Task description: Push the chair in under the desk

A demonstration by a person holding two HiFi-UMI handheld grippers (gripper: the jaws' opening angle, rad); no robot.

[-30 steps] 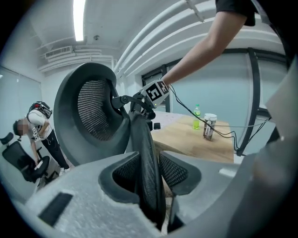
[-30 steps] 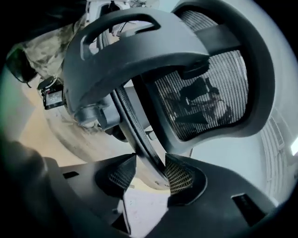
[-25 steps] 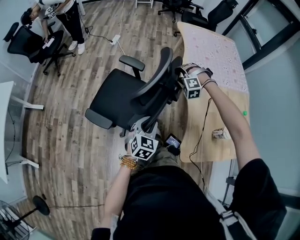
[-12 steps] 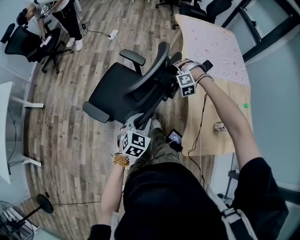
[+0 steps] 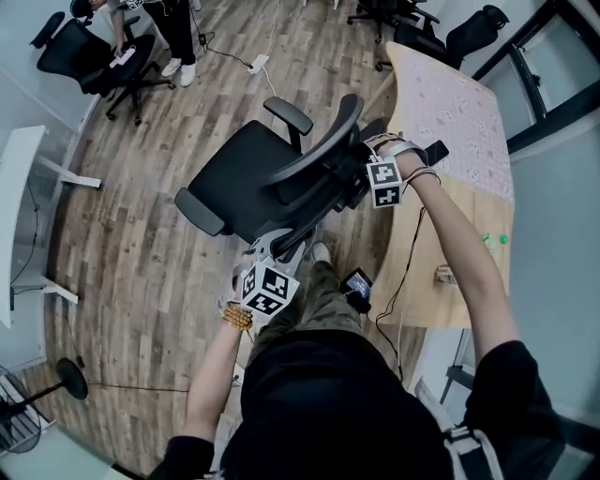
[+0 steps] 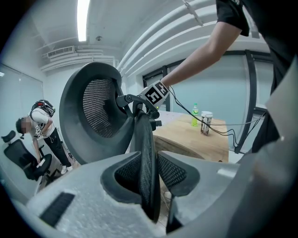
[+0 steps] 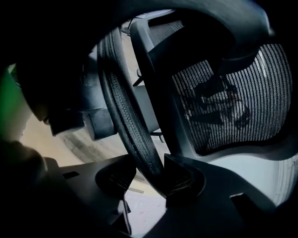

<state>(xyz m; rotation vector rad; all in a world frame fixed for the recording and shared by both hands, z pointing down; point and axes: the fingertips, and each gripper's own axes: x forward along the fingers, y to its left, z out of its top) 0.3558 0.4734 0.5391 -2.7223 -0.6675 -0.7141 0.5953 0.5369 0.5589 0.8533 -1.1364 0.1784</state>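
Observation:
The black office chair [image 5: 253, 178] stands beside the wooden desk [image 5: 469, 187], with its seat facing away from the desk and its curved backrest [image 5: 314, 155] toward it. My left gripper [image 5: 272, 251] is shut on the lower rim of the backrest [image 6: 144, 153], and the rim is pinched between both pads [image 6: 174, 172]. My right gripper [image 5: 361, 167] is at the upper part of the backrest, near the desk's edge. Its jaws have just been closing, with the backrest rim [image 7: 130, 125] between them, and the gripper [image 7: 153, 174] now touches it on both sides.
A green bottle [image 6: 195, 115] and a cup [image 6: 206, 122] stand on the desk [image 6: 195, 139]. A small screen device [image 5: 357, 284] hangs on cables by the desk edge. A person [image 5: 178, 28] bends over another chair [image 5: 84, 56] at the far left. A white table [image 5: 19, 216] is at the left, and a power strip [image 5: 253, 64] lies on the floor.
Both grippers have shifted a little across the floor together with the backrest. The chair has turned slightly beside the desk edge, and the head camera has moved too.

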